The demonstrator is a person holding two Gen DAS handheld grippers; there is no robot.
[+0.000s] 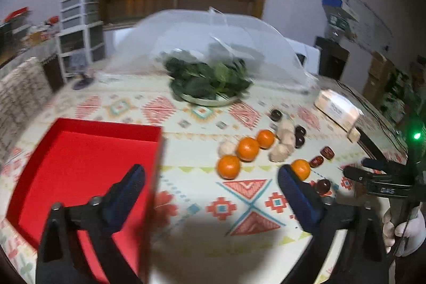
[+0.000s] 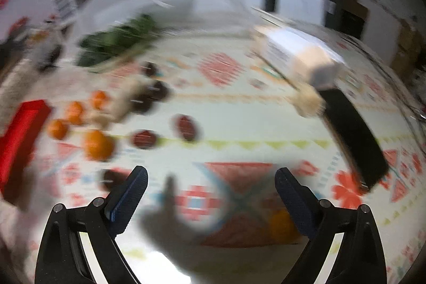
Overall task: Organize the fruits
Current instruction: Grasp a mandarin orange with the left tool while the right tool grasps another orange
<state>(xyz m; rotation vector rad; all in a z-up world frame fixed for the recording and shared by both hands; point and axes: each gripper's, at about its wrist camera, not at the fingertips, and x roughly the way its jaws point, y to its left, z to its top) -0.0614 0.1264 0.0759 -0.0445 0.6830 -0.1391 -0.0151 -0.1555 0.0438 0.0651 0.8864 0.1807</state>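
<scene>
Patterned tablecloth [image 1: 191,124], red tray [image 1: 80,167], blurred oranges [image 1: 247,148]

a plate of leafy greens [image 1: 210,83] sits by a mesh food cover [image 1: 213,44] and white box [image 1: 336,107].

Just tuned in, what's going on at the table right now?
A person holds two grippers over a patterned tablecloth, sorting fruit. The left gripper and the right gripper are both open with nothing between their jaws. The red tray looks empty. Four oranges, some dark red fruits and pale lumps lie loose on the cloth beside it. The right view is blurred.
</scene>
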